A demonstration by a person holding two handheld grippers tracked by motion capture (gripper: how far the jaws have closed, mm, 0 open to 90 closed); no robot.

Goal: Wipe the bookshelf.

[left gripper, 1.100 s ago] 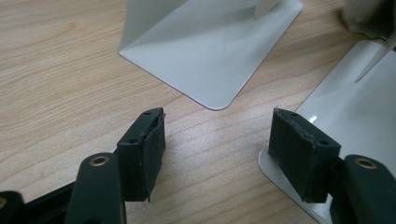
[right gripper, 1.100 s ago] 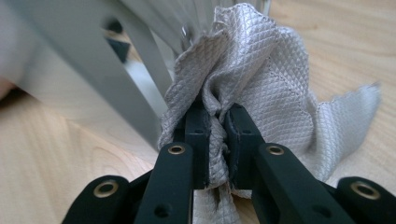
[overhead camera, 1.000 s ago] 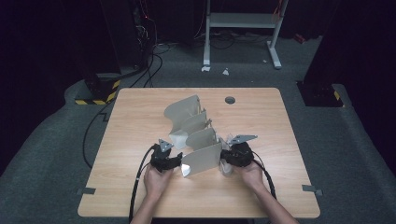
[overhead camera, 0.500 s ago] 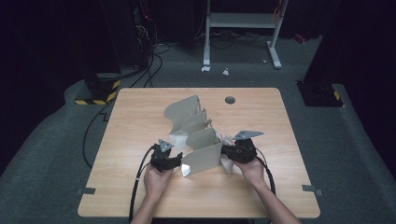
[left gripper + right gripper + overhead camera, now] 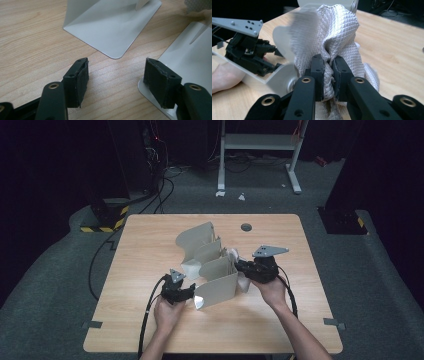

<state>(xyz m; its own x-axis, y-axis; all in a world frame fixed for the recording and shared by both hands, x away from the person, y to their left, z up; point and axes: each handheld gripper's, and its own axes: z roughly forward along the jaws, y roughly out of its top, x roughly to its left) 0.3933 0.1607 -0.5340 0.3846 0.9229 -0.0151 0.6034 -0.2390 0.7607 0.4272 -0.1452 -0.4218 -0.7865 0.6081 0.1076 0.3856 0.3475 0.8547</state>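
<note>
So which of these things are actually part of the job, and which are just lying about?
In use:
- quilted silvery-white cloth, pinched in the right gripper
- grey metal rack of upright dividers
- left gripper, open beside it

Lying about:
- white metal stand
- black floor cables

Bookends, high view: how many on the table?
4, in a row from front to back: front bookend, second bookend, third bookend, rear bookend. They overlap, so more may be hidden.
</note>
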